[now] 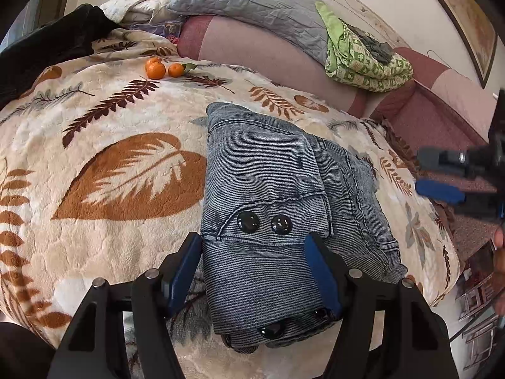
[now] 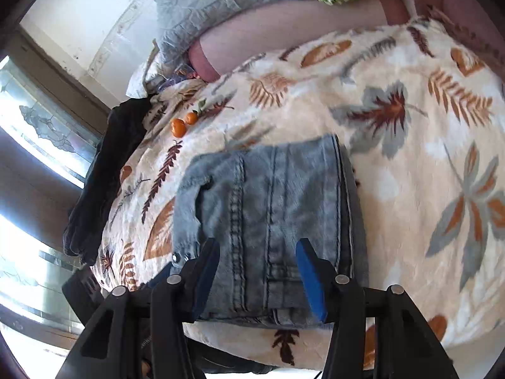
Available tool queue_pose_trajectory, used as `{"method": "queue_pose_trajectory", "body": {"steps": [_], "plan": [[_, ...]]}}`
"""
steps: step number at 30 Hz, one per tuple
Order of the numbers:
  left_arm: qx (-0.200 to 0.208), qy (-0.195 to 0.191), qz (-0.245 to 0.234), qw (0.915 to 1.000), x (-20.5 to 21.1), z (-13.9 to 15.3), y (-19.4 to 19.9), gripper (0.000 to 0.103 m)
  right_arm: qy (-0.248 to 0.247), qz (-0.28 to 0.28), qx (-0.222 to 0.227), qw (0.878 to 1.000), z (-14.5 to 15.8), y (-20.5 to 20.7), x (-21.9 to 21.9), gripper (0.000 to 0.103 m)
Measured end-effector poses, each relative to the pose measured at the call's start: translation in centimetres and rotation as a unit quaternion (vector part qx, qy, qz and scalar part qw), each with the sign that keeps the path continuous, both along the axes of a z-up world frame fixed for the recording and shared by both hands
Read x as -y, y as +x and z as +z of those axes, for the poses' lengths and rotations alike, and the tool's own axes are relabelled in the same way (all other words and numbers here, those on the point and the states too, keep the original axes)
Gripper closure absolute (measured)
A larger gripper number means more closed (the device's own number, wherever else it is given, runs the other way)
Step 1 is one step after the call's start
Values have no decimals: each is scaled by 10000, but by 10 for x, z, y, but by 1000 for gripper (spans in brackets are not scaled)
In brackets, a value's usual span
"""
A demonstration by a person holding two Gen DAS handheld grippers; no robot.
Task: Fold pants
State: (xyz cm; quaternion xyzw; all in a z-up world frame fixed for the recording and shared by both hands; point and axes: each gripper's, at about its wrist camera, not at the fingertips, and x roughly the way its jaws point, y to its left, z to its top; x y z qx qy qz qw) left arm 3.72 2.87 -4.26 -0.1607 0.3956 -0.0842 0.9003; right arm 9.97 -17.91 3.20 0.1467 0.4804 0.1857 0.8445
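- The pants (image 1: pixel 277 208) are already a compact folded bundle of grey-blue denim on the leaf-print blanket (image 1: pixel 104 145) covering the bed, sitting right out in front of the left hand-held gripper (image 1: pixel 254 271), with two dark buttons facing up just past its fingertips.
- That left hand-held gripper is partly spread, its blue pads straddling the near end of the bundle. Can't see them pinching cloth, so I'd call it open around it, not holding.
- The right hand-held gripper (image 2: pixel 257 279) hovers over the bundle's seam side, jaws also apart and nothing caught in them. Looks lifted clear to me.
- If there's any tidying left: I'd press the top layer flat and square up the edges, keeping the pads off the buttons so nothing drags the fold open.
- Further out past the pants: a few oranges (image 1: pixel 162 69), a dark garment (image 1: pixel 47 50), and a grey pillow (image 1: pixel 252 3).
- Hard to tell: how many layers are in the fold, whether the underside is neat, and the right view is blurry. The bundle's nearest edge is hidden behind the gripper bodies.
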Motion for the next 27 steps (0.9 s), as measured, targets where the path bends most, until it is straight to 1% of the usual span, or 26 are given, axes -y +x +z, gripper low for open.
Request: {"method": "queue_pose_trajectory", "body": {"steps": [1,2,3,4,5,6,7,9,10,11,12,15,17,18,21,23,24,26,27], "plan": [[20,-19,69,10000,-2,2,-2,34,-132,123,94,9998,10,7,-9,37],[189,46,238,9995,-5,10,-7,34,-243,248,169,9993,18,16,-17,35],[582,109,414,9974,-9,21,-16,34,-340,346,217,9986,25,25,-25,34],[993,189,561,9933,-13,32,-25,32,-407,403,235,9981,30,34,-32,33],[1225,279,681,9897,-16,39,-30,22,-416,426,234,9980,34,43,-37,33],[1245,326,729,9890,-18,41,-30,18,-399,441,233,9980,38,51,-41,33],[1061,235,655,9919,-19,36,-24,17,-410,479,229,9978,40,60,-46,33],[403,-216,420,9981,-20,17,-8,17,-562,636,141,9963,40,75,-61,32],[113,-387,308,9987,-18,8,-1,17,-682,764,57,9947,37,83,-70,32],[-69,-435,259,9987,-15,2,3,17,-804,876,-26,9929,33,90,-79,32],[-143,-402,231,9988,-12,0,6,17,-940,1009,-130,9904,27,98,-90,32],[-117,-326,129,9993,-4,-1,9,17,-1288,1395,-423,9809,8,119,-121,32],[-104,-359,-30,9993,0,-1,10,25,-1429,1584,-639,9749,-7,133,-139,32],[-97,-352,-37,9993,0,-1,9,25,-1473,1659,-736,9723,-15,139,-146,32],[-120,-396,-66,9991,-2,-2,9,25,-1754,1769,-947,9638,-35,157,-171,32],[-127,-407,-59,9991,-2,-3,9,25,-1878,1763,-1050,9605,-46,168,-183,32],[-131,-399,-58,9991,-2,-3,9,25,-1923,1843,-1128,9572,-52,171,-189,32],[-140,-390,-51,9991,-2,-3,10,25,-2143,2068,-1275,9461,-63,173,-203,32],[-142,-385,-49,9991,-1,-3,11,25,-2273,2205,-1268,9400,-66,172,-209,32]]}}
